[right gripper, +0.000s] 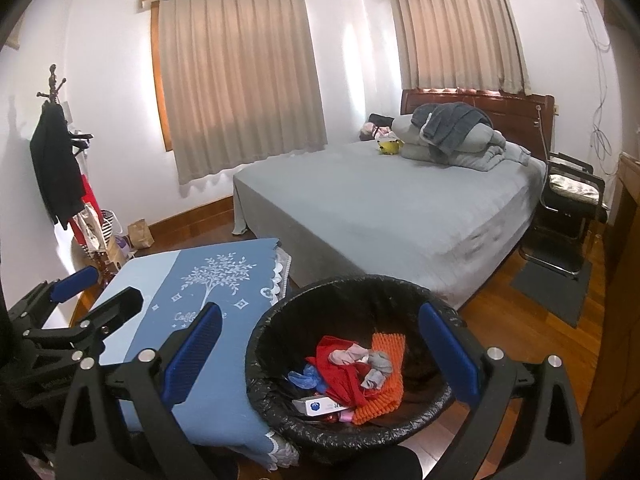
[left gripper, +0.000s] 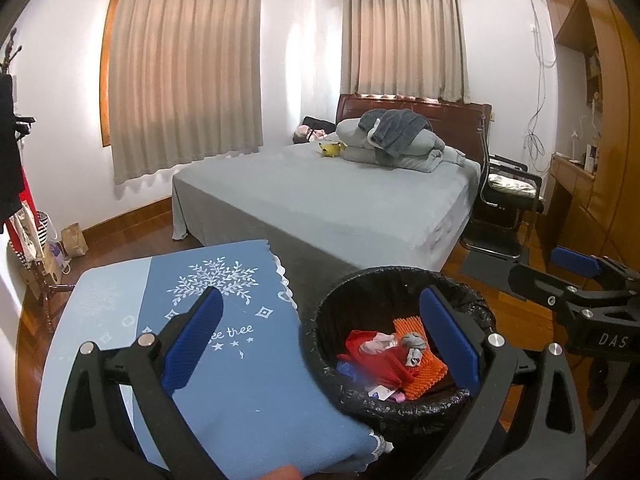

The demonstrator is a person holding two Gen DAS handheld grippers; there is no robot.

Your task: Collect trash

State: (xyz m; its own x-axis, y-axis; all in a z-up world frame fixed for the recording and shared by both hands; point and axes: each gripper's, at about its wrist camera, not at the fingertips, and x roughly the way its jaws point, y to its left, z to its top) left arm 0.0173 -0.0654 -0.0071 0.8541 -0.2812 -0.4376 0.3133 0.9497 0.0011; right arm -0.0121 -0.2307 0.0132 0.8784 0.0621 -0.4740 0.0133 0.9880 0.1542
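We held the left gripper [left gripper: 320, 340] and the right gripper [right gripper: 320, 352] with jaws spread wide and nothing between them, both above a trash bin [right gripper: 276, 320] lined with a black bag. The bin stood on the wooden floor [right gripper: 516, 328], just beside a table under a blue cloth [left gripper: 224, 380], and contained a red wrapper [right gripper: 340, 372], orange foam netting [right gripper: 386, 390] and crumpled tissue [right gripper: 378, 366].

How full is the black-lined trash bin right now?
Partly filled. The trash bin holds red wrapping, an orange foam net and scraps low inside, with bare liner above.
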